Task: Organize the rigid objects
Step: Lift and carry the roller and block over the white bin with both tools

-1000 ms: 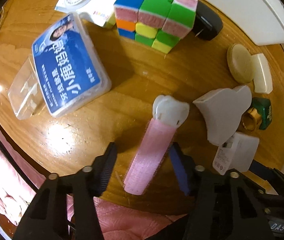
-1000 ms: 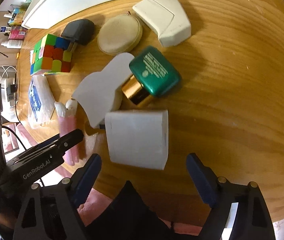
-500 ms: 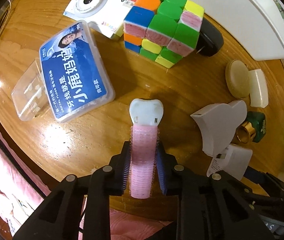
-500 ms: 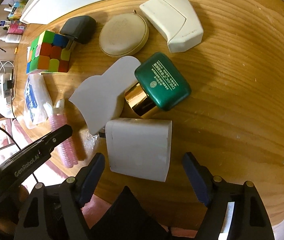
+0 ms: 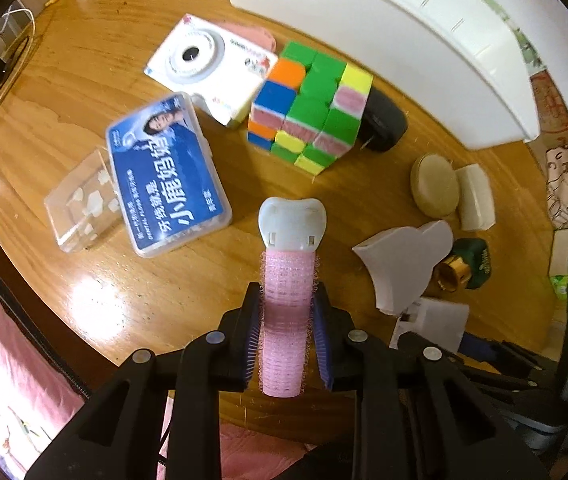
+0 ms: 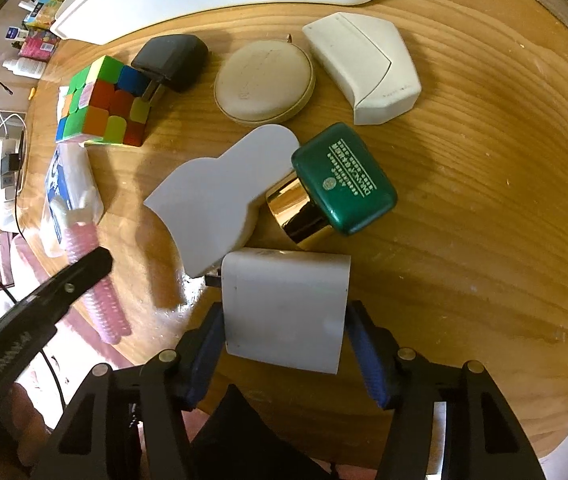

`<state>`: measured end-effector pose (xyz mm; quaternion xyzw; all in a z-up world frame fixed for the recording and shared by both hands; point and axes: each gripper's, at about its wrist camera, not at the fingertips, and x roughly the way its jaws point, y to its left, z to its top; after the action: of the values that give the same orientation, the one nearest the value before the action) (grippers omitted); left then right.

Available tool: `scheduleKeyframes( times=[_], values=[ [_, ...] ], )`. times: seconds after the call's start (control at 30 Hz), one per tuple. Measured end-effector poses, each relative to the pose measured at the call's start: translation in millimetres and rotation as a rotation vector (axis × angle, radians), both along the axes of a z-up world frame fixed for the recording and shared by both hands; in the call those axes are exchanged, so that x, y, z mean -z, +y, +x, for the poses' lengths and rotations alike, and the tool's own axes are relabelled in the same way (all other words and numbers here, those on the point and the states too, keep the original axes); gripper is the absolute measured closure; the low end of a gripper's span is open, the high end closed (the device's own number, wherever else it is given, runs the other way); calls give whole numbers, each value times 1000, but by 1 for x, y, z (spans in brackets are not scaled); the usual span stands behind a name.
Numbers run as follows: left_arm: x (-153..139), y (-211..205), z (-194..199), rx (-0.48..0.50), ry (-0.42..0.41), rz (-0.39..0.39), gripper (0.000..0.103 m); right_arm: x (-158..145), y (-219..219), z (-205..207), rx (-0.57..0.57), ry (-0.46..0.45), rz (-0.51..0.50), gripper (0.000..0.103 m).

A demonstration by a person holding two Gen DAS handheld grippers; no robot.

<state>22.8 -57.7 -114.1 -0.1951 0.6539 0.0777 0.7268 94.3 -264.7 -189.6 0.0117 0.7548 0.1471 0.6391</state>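
1. Pickup step: left claw [image 5: 287, 334] is clamping the pink hair roller [image 5: 286, 316], holding it above the counter [image 5: 84, 112], near the cube [image 5: 310, 110].
2. Right claw [image 6: 284, 336] is closing around the white charger [image 6: 284, 308], beside the cube; next it probably needs a firm squeeze.

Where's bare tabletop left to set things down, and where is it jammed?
Bare: the broad wood table right of the green bottle and white case; also the stretch left of the camera box and floss box. Jammed: the middle, from the cube through the white block to the charger.
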Motion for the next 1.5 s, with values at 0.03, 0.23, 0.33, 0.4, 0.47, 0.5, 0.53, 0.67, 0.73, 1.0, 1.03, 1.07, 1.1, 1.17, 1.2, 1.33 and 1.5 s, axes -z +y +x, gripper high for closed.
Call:
scheduleKeyframes(
  times=[0.03, 0.23, 0.33, 0.4, 0.47, 0.5, 0.53, 0.67, 0.73, 1.0, 1.03, 1.07, 1.1, 1.17, 1.2, 1.33, 1.5],
  values=[
    [-5, 2, -4, -1, -16, -3, 77, 0, 1, -2, 0, 0, 0, 43],
    [-41, 4, -18, 23, -137, -25, 77, -8, 8, -17, 9, -27, 4, 43],
    [-50, 9, -22, 41, -183, -21, 77, -18, 10, -22, 26, -62, 10, 43],
    [-56, 14, -25, 60, -223, -25, 77, -26, 11, -26, 32, -100, 9, 43],
    [-60, 18, -25, 81, -263, -28, 77, -36, 11, -27, 40, -131, 3, 43],
    [-61, 18, -22, 89, -282, -28, 77, -41, 10, -28, 44, -150, 0, 43],
    [-68, 19, -23, 102, -317, -30, 77, -43, 9, -29, 49, -164, -2, 43],
    [-80, 14, -16, 147, -416, -21, 77, -56, 3, -26, 74, -227, -4, 43],
    [-88, 8, -7, 171, -466, -18, 77, -61, -7, -17, 86, -255, -1, 43],
    [-122, 2, 15, 246, -626, -11, 77, -85, -19, -24, 118, -405, 3, 43],
    [-128, 3, 18, 254, -652, -4, 77, -86, -13, -25, 119, -429, 4, 43],
    [-130, 3, 20, 258, -668, -1, 77, -91, -14, -26, 121, -458, 5, 43],
    [-134, 4, 24, 264, -687, 0, 77, -94, -14, -26, 123, -479, 9, 43],
    [-140, 7, 33, 272, -709, -12, 77, -103, -17, -27, 133, -521, 20, 43],
    [-142, 9, 35, 275, -718, -17, 77, -107, -17, -27, 137, -538, 24, 43],
    [-151, 16, 44, 295, -765, -32, 77, -119, -15, -25, 158, -612, 37, 43],
    [-165, 26, 55, 330, -840, -39, 77, -127, -14, -18, 231, -670, 72, 43]
  ],
)
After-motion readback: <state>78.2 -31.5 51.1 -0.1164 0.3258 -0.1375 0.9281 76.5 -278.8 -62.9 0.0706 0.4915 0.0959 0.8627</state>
